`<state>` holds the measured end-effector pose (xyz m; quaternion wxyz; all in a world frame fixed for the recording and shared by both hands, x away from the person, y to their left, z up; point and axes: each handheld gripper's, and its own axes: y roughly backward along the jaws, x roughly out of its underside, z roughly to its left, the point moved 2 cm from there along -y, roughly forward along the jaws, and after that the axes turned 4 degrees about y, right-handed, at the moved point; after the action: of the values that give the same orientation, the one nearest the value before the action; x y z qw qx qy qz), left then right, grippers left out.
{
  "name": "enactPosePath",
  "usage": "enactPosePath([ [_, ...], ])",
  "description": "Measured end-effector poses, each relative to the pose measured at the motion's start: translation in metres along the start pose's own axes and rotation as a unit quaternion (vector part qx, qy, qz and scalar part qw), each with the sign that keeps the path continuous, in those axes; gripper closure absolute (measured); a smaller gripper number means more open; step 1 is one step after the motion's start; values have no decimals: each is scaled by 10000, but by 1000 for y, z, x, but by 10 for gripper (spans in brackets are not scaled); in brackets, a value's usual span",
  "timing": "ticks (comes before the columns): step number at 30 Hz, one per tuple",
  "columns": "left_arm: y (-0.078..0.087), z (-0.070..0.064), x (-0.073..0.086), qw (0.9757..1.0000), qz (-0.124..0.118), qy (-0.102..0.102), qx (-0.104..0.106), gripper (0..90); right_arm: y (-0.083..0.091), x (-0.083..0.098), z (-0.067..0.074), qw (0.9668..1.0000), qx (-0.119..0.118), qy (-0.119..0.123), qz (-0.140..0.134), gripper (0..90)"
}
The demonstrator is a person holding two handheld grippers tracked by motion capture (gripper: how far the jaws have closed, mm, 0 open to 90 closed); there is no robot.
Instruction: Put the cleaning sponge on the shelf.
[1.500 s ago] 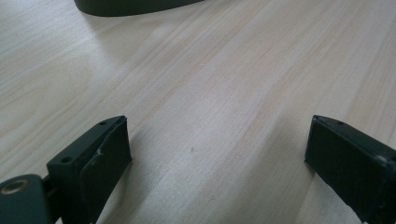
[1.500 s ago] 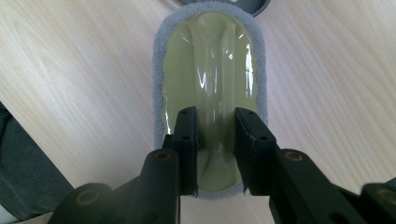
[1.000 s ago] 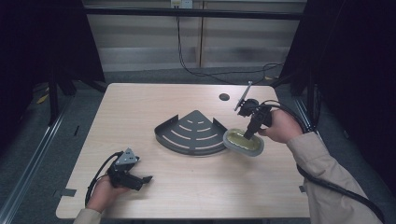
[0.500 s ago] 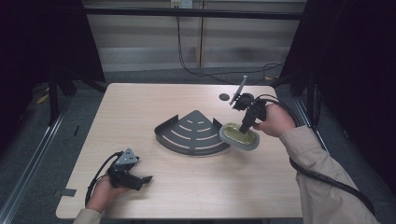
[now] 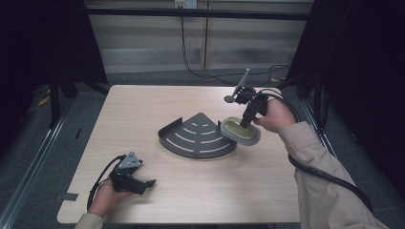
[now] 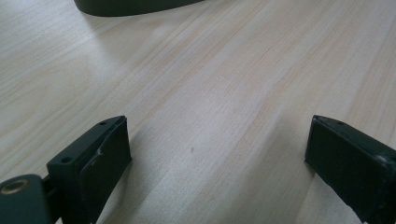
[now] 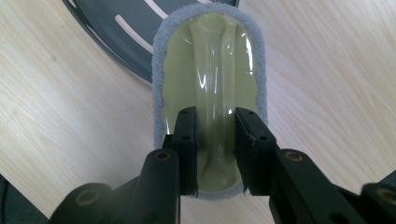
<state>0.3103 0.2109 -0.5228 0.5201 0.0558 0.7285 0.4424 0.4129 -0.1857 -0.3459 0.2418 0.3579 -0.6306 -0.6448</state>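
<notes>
Now you have two things on the table point(image 5: 157, 100): one dark fan-shaped slotted rack point(image 5: 198, 136) and one oval scrubber point(image 5: 240, 131) with a grey fuzzy rim and a glossy yellow-green handle ridge. Your right gripper point(image 7: 215, 135) is clamped on that ridge, and the scrubber's far end overlaps the rack's edge. Nothing else lies on the rack. Your left gripper point(image 6: 215, 163) rests low over bare wood near the front left corner, jaws spread wide and empty. No writing is readable.
</notes>
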Motion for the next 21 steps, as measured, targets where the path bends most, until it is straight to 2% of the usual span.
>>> enactPosePath([
  [4, 0, 0, 0, 10000, 1, 0, 1, 62, 0, -6, 0, 10000, 55, -7, -13, 715],
  [6, 0, 0, 0, 10000, 1, 0, 1, 62, -1, -10, 0, 9999, 36, -97, -21, 715],
  [9, 0, 0, 0, 10000, 2, -1, 2, 62, -5, -14, 1, 10000, 57, -66, -24, 715],
  [12, 0, 0, 0, 10000, 2, 0, 1, 62, -9, -19, 4, 9999, 51, -100, -20, 715],
  [16, 0, 0, 0, 10000, 2, 0, 1, 62, -17, -25, 7, 10000, 48, -26, -25, 714],
  [21, 0, 0, 0, 10000, 7, -2, 10, 59, -25, -33, 12, 10000, 25, -85, -18, 714],
])
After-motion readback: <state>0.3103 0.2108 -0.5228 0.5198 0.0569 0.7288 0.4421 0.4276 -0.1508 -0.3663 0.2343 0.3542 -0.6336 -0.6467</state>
